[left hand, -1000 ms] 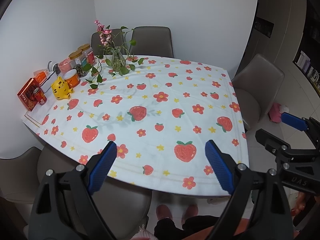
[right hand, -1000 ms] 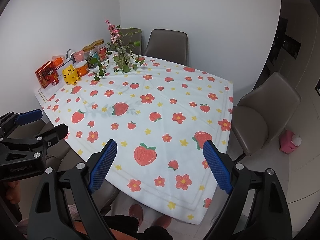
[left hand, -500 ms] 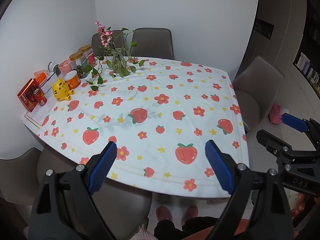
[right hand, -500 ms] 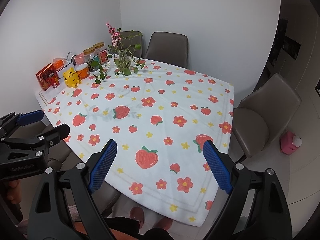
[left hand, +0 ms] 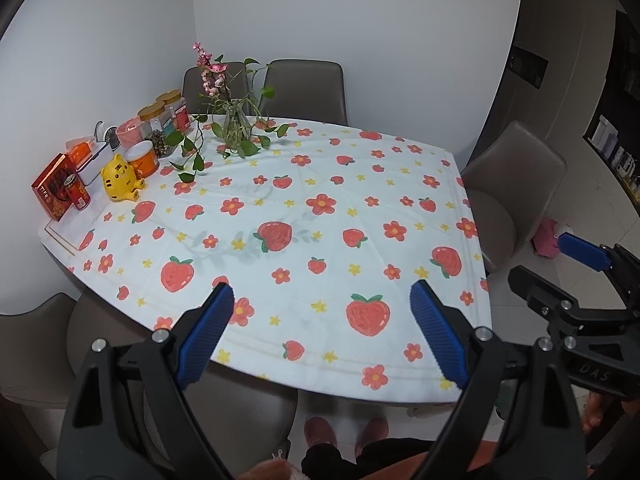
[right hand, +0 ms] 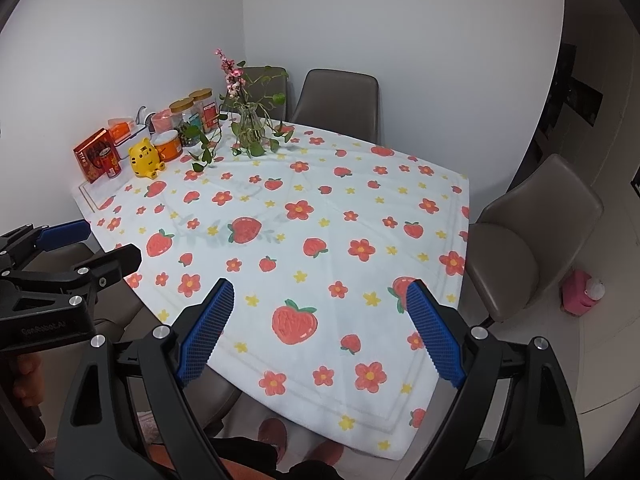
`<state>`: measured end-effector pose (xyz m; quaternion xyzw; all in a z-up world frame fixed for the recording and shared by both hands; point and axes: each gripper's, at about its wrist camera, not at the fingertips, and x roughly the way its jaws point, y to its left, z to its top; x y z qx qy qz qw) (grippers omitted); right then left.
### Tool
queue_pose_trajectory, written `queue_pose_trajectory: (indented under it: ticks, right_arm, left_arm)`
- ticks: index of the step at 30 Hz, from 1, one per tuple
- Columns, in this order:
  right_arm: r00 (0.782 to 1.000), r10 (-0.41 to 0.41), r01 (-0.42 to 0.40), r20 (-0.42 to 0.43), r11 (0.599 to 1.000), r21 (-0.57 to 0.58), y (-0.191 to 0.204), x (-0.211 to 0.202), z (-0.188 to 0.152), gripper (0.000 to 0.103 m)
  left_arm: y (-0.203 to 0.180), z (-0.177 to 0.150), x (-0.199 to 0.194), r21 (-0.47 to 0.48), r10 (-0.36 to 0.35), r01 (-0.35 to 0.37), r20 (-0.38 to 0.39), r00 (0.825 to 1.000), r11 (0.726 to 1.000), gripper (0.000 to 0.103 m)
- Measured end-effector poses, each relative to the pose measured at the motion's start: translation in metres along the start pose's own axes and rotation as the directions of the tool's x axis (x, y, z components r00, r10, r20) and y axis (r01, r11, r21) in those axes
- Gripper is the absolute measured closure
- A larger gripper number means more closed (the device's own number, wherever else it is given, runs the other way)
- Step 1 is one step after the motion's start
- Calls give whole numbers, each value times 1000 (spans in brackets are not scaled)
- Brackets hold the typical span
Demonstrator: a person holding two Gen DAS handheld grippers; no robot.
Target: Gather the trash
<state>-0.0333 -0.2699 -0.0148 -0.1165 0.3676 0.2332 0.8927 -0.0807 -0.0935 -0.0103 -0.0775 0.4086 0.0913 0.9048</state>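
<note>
Left wrist view: the left gripper (left hand: 320, 320) hangs above the near edge of the table (left hand: 400, 384), blue pads (left hand: 208, 332) spread wide, nothing between them. Off to its right the right gripper (left hand: 556, 264) shows, its fingers also parted. From the right wrist view the right gripper (right hand: 320, 320) is likewise agape and empty over the strawberry tablecloth (right hand: 340, 208). No loose trash can be made out, so its direction and long axis cannot be told. At the far left corner stand a red box (left hand: 54, 186), a red can (left hand: 78, 194), a yellow tiger figure (left hand: 120, 180), jars (left hand: 160, 124) and a vase of greenery (left hand: 236, 128). Slippered feet (left hand: 346, 434) show below
</note>
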Motion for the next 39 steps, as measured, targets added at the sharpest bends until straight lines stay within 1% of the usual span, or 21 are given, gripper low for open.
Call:
queue_pose_trajectory:
  ticks: [19, 27, 33, 35, 37, 39]
  right_arm:
    - [1000, -4, 4, 8, 1000, -2, -1, 0, 2, 18]
    - [1000, -4, 4, 10, 1000, -4, -1, 1, 4, 18]
    - [1000, -4, 4, 10, 1000, -4, 0, 1, 3, 18]
    - [1000, -3, 3, 10, 1000, -3, -1, 1, 2, 18]
    - [1000, -5, 5, 11, 1000, -5, -1, 1, 3, 18]
    - [1000, -3, 3, 11, 1000, -3, -1, 0, 1, 18]
  left_arm:
    - [-3, -2, -1, -2, 7, -7, 17, 1000, 1000, 14]
    - [-4, -5, -5, 4, 25, -25, 31, 999, 1000, 14]
    - [-4, -5, -5, -9, 8, -8, 27, 1000, 1000, 14]
    - [-3, -6, -5, -18, 16, -15, 27, 1000, 1000, 14]
    - [-2, -7, -6, -27, -1, 2, 23, 1000, 1000, 14]
    - [-2, -9, -7, -27, 7, -6, 24, 1000, 1000, 14]
